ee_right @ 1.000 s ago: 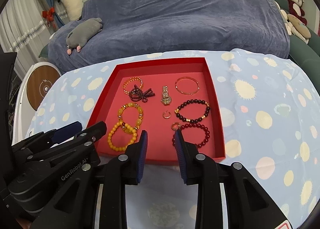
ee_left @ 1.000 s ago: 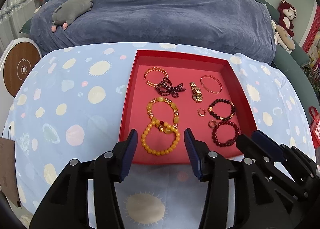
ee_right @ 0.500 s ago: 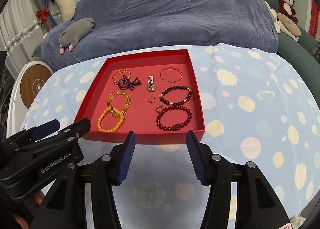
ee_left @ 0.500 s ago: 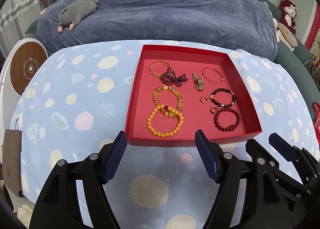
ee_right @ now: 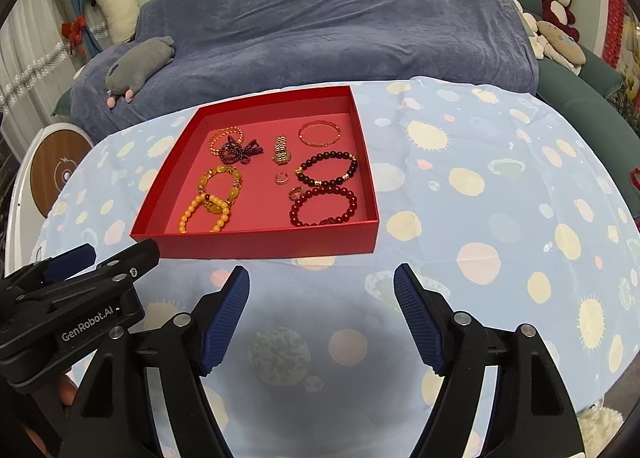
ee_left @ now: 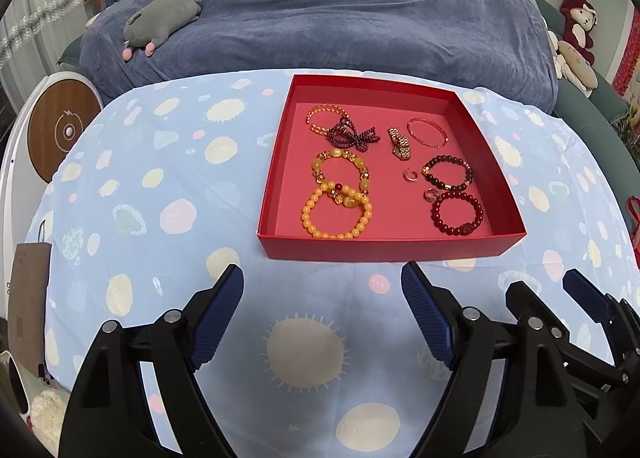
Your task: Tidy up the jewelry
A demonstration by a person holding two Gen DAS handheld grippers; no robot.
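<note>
A shallow red tray (ee_left: 384,248) (ee_right: 256,244) sits on the blue spotted tablecloth and holds the jewelry. Inside lie two yellow bead bracelets (ee_left: 337,214) (ee_right: 206,214), a dark purple bead bow (ee_left: 354,136), a gold watch (ee_left: 400,143) (ee_right: 282,149), a thin gold bangle (ee_left: 427,133) (ee_right: 320,133), two dark red bead bracelets (ee_left: 457,212) (ee_right: 324,206) and small rings (ee_left: 410,176). My left gripper (ee_left: 322,282) hovers over the cloth just short of the tray's near wall, jaws opening, nothing between them. My right gripper (ee_right: 322,284) hangs likewise before the tray, jaws opening and empty.
A sofa under a dark blue cover (ee_left: 340,18) stands behind the table, with a grey plush toy (ee_left: 160,18) on it and more plush toys (ee_right: 556,6) at the right. A round white and wooden device (ee_left: 60,130) stands at the left. Bare cloth (ee_right: 500,198) lies right of the tray.
Both grippers have pulled back from over the tray to the cloth in front of it. Their jaws have spread much wider. The jewelry has not moved.
</note>
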